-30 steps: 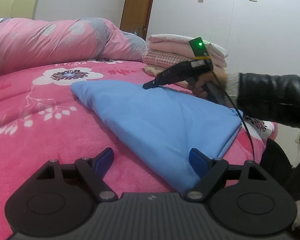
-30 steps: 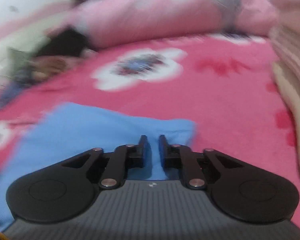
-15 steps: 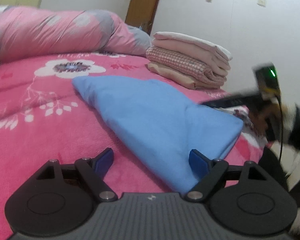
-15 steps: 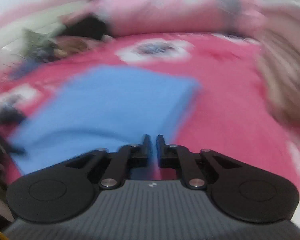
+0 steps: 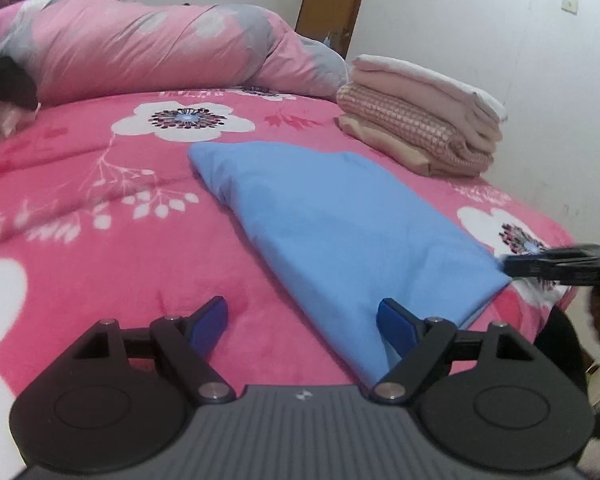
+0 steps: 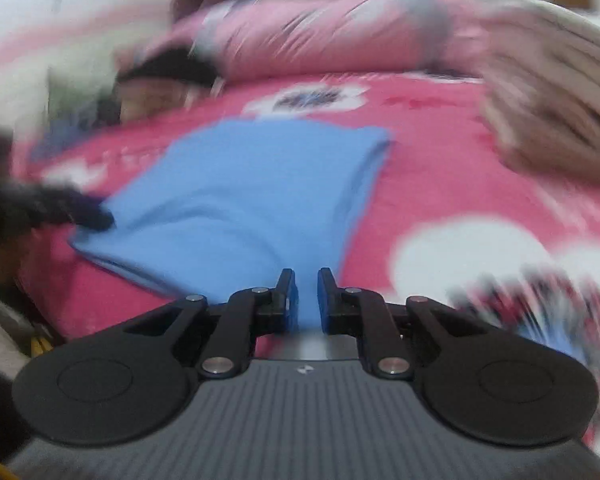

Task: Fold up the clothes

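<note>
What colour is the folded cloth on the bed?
Light blue: the folded cloth shows best in the left wrist view.

The folded cloth (image 5: pixel 340 232) lies on the bed (image 5: pixel 100 240), near its front edge. Behind the cloth and to its right, a stack of folded clothes (image 5: pixel 420 120) sits on the bed, apart from it. A rolled quilt (image 5: pixel 160 44) lies across the back of the bed, left of the stack. The left tool (image 5: pixel 300 316) sits at the cloth's near left corner, one finger on each side of it. The right tool (image 6: pixel 303 292) is at the cloth's near right corner.
</note>
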A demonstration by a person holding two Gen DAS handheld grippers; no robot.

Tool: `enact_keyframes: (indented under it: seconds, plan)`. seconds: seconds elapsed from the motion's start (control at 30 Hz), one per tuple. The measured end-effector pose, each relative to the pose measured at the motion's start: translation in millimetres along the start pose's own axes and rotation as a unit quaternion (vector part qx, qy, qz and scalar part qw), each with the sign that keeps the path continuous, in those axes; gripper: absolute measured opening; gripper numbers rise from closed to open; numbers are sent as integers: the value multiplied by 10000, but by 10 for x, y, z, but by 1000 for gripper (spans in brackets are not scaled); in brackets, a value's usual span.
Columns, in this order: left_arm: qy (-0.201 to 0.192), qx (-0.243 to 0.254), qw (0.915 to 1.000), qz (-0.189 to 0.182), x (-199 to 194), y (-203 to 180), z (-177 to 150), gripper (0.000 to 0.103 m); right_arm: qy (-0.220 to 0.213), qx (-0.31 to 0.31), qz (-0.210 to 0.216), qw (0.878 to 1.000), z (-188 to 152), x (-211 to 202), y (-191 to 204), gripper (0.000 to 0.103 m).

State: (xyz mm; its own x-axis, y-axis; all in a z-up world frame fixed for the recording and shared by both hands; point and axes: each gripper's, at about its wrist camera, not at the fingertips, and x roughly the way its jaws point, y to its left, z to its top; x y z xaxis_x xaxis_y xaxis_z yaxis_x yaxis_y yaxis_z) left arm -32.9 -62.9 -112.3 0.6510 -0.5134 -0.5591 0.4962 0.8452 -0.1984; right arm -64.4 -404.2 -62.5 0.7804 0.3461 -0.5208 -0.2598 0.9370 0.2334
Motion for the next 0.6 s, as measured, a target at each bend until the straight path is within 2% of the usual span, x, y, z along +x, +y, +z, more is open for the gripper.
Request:
enact_keyframes:
  seconds: [0.07, 0.17, 0.23, 0.33, 0.4, 0.5, 0.53, 0.6]
  plan:
    - [-4, -35, 10000, -25, -10, 17, 7, 84, 66, 235, -237, 9994, -135, -171, -98, 10]
    - [4, -77, 10000, -42, -31, 33, 17, 84, -181, 161, -529, 9983, -86, -454, 28, 15]
    - [30, -93, 9999, -26, -56, 30, 22, 84, -508, -33, -232, 9984, 52, -422, 239, 15]
    - [142, 99, 9998, 111, -78, -43, -20, 84, -678, -348, 407, 9963, 246, -75, 549, 15]
    - [139, 143, 9997, 152, -86, -70, -37, 86, -458, -494, 649, 9956, 262, 225, 704, 15]
    - [134, 209, 9995, 214, -98, -109, -64, 87, 13, -479, 778, 9958, 103, 482, 757, 14]
    - [122, 201, 9996, 180, -103, -97, -68, 87, 101, -454, 784, 9958, 37, 506, 761, 13]
    - [98, 158, 9998, 71, -124, -53, -76, 87, 122, -235, 693, 9972, -63, 306, 682, 13]
